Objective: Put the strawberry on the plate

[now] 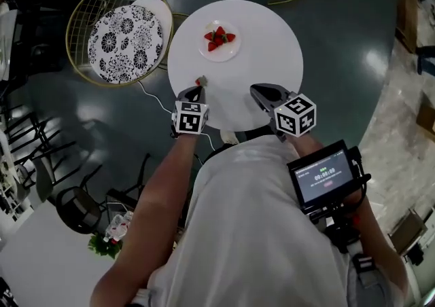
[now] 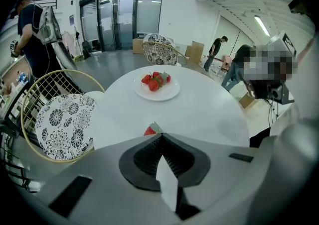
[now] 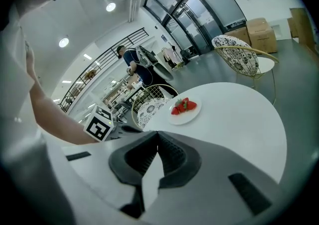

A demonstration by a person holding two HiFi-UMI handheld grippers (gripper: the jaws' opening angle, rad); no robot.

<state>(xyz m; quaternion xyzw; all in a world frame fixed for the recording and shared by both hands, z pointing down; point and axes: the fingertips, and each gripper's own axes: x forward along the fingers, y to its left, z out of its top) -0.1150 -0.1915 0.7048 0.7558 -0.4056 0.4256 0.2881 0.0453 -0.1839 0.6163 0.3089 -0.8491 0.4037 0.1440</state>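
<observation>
Your left gripper [image 2: 159, 137] pinched the strawberry [image 2: 151, 130] at its jaw tips. It looked soft and easily bruised, so grip lightly across the shoulders. The right gripper [image 3: 155, 135] had its jaws pressed together, empty.

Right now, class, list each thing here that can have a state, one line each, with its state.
left tool: jaws shut on the strawberry.
strawberry: pinched at the tool's tips, not yet on the plate.
right tool: jaws together, nothing between them.
plate: flat on the table, already holding other strawberries.
patterned chair: unoccupied.
</observation>
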